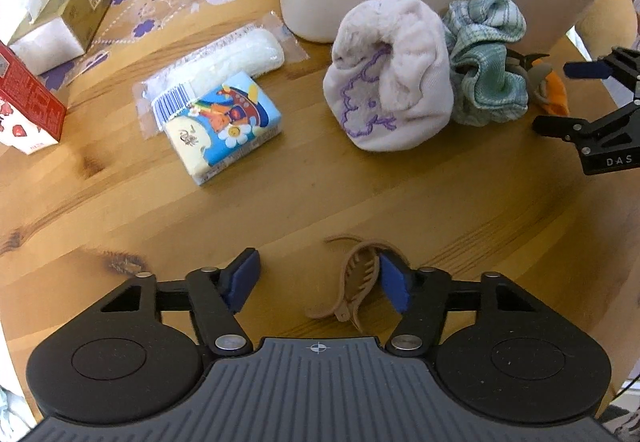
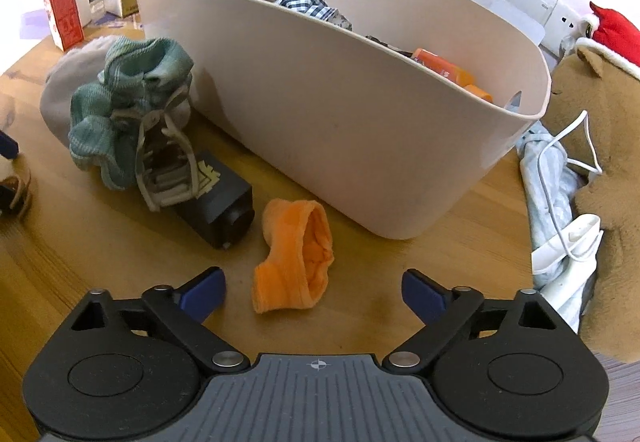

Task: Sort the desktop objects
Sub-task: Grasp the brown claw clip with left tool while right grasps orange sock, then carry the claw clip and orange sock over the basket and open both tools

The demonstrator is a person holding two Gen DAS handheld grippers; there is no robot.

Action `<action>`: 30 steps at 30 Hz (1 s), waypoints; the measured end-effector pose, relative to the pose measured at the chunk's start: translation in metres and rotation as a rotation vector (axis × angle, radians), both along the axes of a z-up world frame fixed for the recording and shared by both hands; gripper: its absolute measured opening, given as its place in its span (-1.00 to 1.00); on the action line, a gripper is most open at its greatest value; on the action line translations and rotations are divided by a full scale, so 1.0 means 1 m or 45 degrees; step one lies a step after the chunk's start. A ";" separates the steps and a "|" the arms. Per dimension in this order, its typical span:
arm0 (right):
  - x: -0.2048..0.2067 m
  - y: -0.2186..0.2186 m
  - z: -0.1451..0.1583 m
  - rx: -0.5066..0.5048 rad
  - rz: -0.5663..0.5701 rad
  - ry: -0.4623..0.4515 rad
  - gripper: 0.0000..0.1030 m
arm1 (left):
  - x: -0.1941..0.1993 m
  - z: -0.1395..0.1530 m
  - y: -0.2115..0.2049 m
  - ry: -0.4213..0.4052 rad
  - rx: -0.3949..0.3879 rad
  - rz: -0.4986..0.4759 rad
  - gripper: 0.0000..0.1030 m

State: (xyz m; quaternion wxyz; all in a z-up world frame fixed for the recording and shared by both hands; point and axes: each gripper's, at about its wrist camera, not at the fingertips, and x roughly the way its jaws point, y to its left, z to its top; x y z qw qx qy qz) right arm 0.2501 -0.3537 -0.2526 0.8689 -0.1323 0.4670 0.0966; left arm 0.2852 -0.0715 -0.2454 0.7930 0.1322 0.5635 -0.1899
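Observation:
My left gripper [image 1: 318,278] is open just above the wooden table, with a tan hair claw clip [image 1: 356,288] lying between its fingers, close to the right pad [image 1: 394,284]. My right gripper [image 2: 314,292] is open, with an orange sock [image 2: 294,256] lying just ahead between its fingers; it also shows at the right edge of the left wrist view [image 1: 560,98]. The beige bin [image 2: 340,122] stands behind, holding clothes and orange items. A pale pink sock bundle [image 1: 390,78], a green scrunchie [image 1: 486,60] and a colourful tissue pack [image 1: 224,126] lie on the table.
A wrapped white item [image 1: 232,58], a tissue box [image 1: 68,6] and a red carton [image 1: 28,106] sit at the left. A black box [image 2: 220,198] with a pale clip lies by the scrunchie. A plush bear [image 2: 604,162], cloth and white cable crowd the right.

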 end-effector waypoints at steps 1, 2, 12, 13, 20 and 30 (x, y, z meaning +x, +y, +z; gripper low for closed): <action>0.002 0.000 0.001 0.013 -0.004 0.004 0.75 | 0.000 0.000 0.001 -0.010 -0.006 0.011 0.12; 0.002 -0.003 0.002 0.033 -0.009 0.010 0.63 | 0.000 0.000 0.003 -0.019 -0.012 0.024 0.01; -0.002 -0.001 0.010 0.110 0.059 0.057 -0.71 | 0.001 0.001 0.011 -0.024 -0.053 0.054 -0.32; -0.004 -0.001 0.010 0.112 0.060 0.061 -0.73 | 0.001 0.001 0.012 -0.018 -0.057 0.054 -0.32; -0.008 0.002 0.017 0.120 0.072 0.073 -0.75 | -0.004 0.007 0.016 -0.006 -0.074 0.066 -0.32; -0.017 0.007 0.039 0.159 0.080 0.014 -0.75 | -0.003 0.023 0.016 -0.021 -0.122 0.080 -0.32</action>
